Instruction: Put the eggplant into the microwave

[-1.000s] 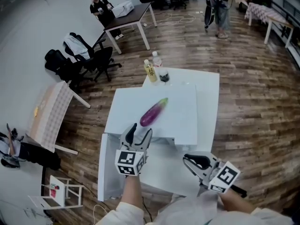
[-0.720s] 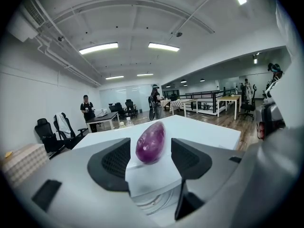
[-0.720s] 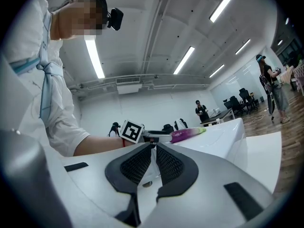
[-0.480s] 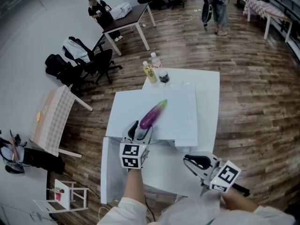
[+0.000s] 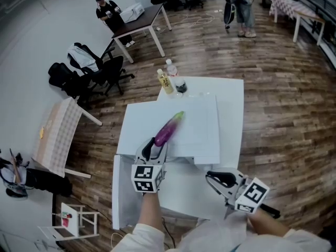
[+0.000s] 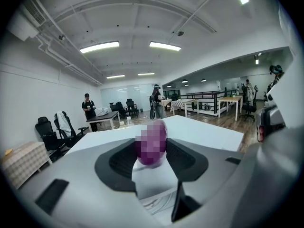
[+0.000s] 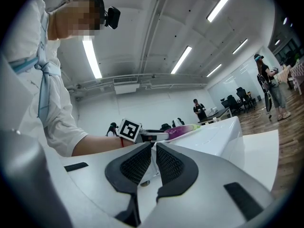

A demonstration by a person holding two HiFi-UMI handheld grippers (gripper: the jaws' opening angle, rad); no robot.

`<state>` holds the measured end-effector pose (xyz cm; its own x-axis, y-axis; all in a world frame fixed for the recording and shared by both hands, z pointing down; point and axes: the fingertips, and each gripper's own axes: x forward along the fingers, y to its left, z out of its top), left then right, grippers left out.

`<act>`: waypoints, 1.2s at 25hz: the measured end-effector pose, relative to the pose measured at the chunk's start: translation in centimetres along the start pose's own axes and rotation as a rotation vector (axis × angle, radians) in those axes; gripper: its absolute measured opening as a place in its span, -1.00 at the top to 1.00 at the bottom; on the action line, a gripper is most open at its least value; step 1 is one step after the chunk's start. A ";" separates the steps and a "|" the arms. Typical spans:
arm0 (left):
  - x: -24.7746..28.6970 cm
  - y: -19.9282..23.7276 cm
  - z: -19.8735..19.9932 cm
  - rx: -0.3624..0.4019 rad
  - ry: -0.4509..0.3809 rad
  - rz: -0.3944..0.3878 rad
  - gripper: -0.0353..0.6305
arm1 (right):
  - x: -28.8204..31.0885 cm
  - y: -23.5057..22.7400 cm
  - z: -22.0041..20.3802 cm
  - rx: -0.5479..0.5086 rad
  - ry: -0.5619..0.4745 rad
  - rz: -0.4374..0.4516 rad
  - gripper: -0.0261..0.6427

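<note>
White box [image 5: 202, 133] bore the eggplant [image 5: 169, 130], its tip between the left gripper [image 5: 154, 147]'s closing jaws, liable to squirt out; right gripper [image 5: 214, 178] clenched, empty.

A white table [image 5: 233, 96] stands on a wooden floor [image 5: 283, 104]. At the table's far left corner a yellow bottle [image 5: 166, 82], a clear bottle [image 5: 170, 67] and a small dark jar [image 5: 180, 86] stand close together. Beyond that corner are black office chairs [image 5: 113, 70], one draped with a white jacket [image 5: 79, 54], and a dark desk [image 5: 139, 21] with a person in black [image 5: 107, 12] beside it. Left of the table is a checked-top table [image 5: 55, 133]. Far beyond it, another person [image 5: 236, 9] stands.
</note>
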<state>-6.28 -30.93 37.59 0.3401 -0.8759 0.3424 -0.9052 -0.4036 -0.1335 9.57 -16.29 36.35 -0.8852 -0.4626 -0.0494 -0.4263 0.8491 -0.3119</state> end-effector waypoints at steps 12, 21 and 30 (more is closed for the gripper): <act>-5.9 -0.9 -0.4 -0.116 -0.107 0.069 0.32 | 1.4 0.1 -0.9 -0.050 0.042 0.046 0.81; -11.5 -1.7 -2.5 -0.186 -0.130 0.104 0.32 | 4.2 1.8 -1.2 -0.088 0.075 0.092 0.81; -15.1 -2.4 -5.5 -0.265 -0.147 0.122 0.32 | 5.7 3.5 -2.8 -0.109 0.124 0.123 0.81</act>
<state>-10.64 -15.24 37.85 0.2408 -0.9502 0.1979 -0.9698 -0.2274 0.0885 2.48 -15.27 37.63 -0.9450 -0.3249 0.0384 -0.3256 0.9229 -0.2057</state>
